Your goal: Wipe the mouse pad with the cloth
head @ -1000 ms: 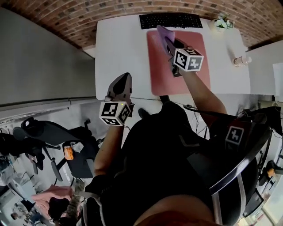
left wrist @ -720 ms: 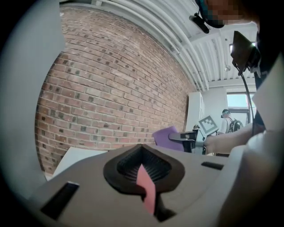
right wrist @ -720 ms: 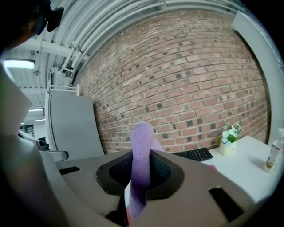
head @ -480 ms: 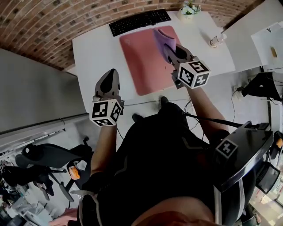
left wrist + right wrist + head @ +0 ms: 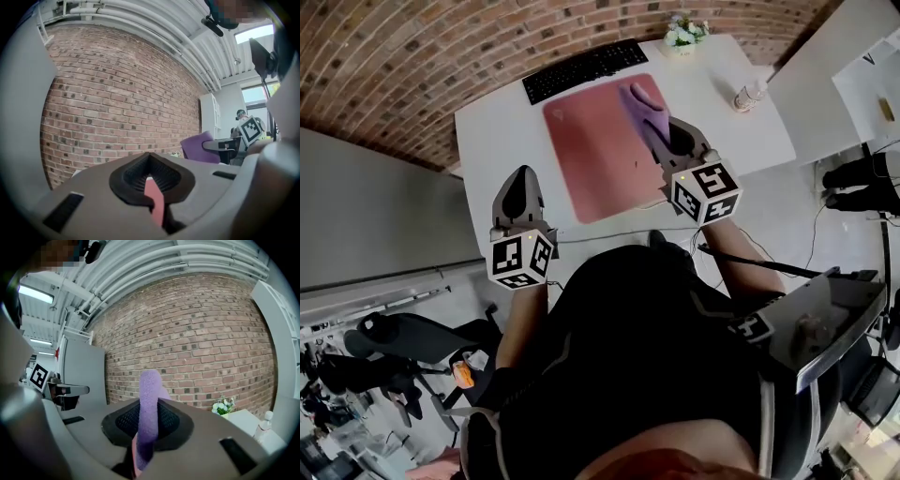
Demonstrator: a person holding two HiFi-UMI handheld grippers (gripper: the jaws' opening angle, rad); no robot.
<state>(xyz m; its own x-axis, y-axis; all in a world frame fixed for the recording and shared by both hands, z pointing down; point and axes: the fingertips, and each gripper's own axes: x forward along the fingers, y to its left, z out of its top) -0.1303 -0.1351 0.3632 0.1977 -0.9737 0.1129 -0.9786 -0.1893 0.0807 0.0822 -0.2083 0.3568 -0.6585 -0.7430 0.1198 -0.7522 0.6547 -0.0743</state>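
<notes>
Right gripper is holding the cloth over the mouse pad for wiping

The right gripper is pinching the purple cloth, its jaws clamped on a fold so that the loose end is reaching forward over the far right part of the pink mouse pad on the white desk. Whether it is touching the pad is unclear. The left gripper is hovering at the desk's near left edge, jaws pressed together on nothing, probably to leave the wiping path free.
</notes>
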